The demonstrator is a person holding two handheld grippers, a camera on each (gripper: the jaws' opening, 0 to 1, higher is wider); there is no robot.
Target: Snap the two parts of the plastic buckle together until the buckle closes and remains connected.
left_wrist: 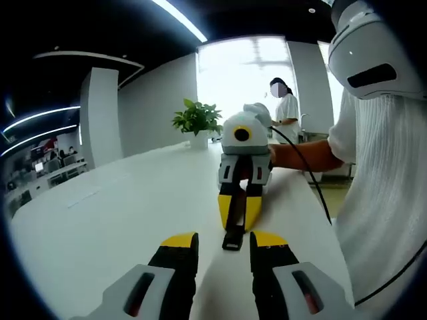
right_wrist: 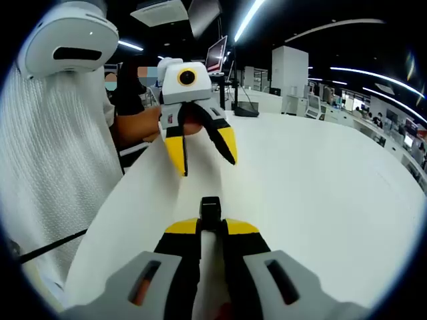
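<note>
Right gripper (right_wrist: 212, 228): jaws closed on black buckle part (right_wrist: 211, 207), lifted above white table (right_wrist: 320, 187). Left gripper (left_wrist: 224, 241): jaws spread, empty. Second buckle part: location cannot tell. Risk: thin clamped piece pivots or slips under mating push, snap fails.

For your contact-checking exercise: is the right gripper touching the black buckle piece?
Touching. In the right gripper view the right gripper has its jaws shut on the black buckle piece, which sticks out between the yellow tips; the left gripper view agrees.

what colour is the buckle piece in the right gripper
Black. The buckle piece shows best in the right gripper view, clamped in the right gripper.
</note>
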